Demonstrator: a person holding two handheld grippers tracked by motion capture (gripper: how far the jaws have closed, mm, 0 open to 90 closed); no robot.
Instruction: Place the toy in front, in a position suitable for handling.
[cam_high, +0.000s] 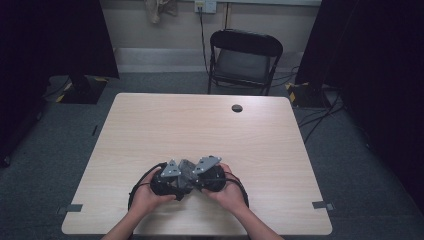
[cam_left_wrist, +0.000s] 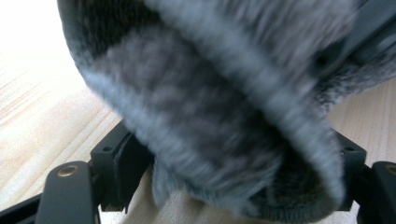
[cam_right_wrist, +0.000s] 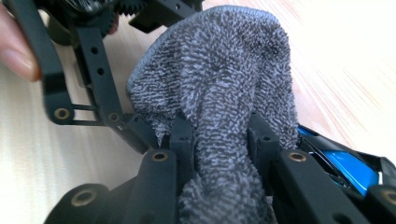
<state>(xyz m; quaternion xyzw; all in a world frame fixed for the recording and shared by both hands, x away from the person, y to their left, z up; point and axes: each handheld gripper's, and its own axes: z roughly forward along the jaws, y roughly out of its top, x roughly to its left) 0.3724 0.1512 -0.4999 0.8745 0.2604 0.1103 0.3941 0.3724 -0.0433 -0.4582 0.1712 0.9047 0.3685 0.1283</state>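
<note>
Pinching grey towel (cam_right_wrist: 219, 93) — both hand-held grippers, low over table (cam_high: 150, 125).

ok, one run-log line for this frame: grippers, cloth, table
left gripper: wide jaws around grey cloth | right gripper: shut on grey cloth | cloth bunched between both | table: light wood

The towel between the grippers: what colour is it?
Grey terry, the towel; clearest in the right gripper view.
</note>
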